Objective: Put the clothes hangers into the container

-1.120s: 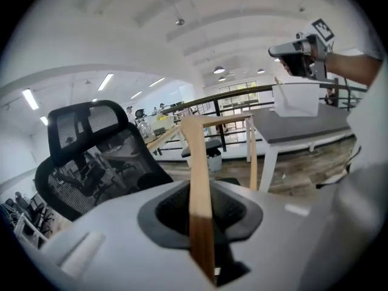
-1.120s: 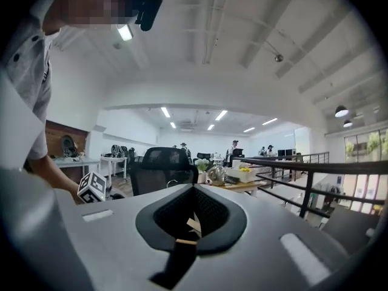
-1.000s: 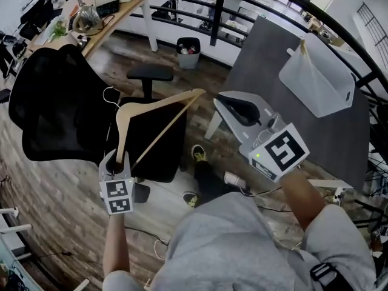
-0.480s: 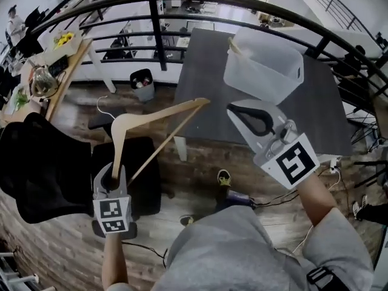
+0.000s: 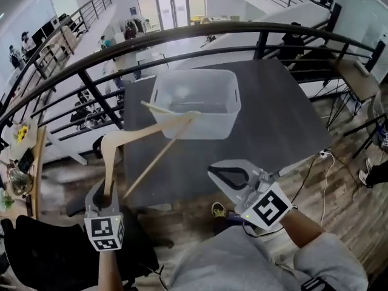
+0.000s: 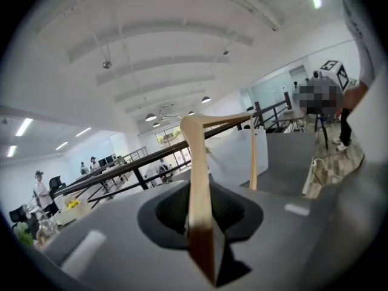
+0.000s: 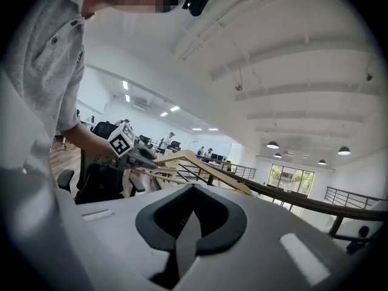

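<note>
L gripper (image 5: 107,193) is clamped on one arm end of the pale wooden clothes hanger (image 5: 140,133); I'm holding it up, hook at top left; its far tip shows against the near wall of the translucent white plastic container (image 5: 209,125), contact unclear from here; the container sits on the dark grey table (image 5: 276,123), near the black railing (image 5: 182,35); R gripper (image 5: 225,177) hangs over the table's near edge w/ jaws together, nothing between them.
</note>
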Available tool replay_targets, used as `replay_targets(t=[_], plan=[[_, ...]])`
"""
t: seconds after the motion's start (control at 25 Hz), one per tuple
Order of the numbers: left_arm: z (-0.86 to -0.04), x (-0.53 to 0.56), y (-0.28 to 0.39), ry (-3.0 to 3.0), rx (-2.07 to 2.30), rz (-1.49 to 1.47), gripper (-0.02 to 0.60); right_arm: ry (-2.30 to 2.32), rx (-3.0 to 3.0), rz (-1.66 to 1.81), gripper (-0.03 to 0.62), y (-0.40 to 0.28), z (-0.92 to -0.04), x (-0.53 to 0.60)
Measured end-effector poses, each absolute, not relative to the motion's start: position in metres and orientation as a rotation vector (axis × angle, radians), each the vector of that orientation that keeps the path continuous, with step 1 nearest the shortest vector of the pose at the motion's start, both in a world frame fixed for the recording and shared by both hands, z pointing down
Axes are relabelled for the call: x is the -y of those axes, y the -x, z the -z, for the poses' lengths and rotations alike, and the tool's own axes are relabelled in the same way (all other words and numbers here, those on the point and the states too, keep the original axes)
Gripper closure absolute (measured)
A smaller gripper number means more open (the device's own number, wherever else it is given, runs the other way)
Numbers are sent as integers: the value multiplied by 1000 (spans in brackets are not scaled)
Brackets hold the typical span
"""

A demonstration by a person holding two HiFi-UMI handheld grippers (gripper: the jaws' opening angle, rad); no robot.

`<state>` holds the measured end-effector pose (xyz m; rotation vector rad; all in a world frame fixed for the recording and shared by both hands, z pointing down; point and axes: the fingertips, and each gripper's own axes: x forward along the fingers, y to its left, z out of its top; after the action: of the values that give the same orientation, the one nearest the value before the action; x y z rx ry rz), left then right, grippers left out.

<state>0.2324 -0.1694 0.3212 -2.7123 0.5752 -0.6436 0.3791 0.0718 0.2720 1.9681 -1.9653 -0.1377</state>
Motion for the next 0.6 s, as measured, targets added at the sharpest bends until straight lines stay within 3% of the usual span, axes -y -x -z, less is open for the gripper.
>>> replay_targets(t=[0.36,0.6], plan=[[-315,155,-448,2573,-380,675,492,-2202,2003,199,595,-511,-260,-100],[-324,156,-520,2384,-280,776,491,-2321,2026,113,595,-558,-268,-105]])
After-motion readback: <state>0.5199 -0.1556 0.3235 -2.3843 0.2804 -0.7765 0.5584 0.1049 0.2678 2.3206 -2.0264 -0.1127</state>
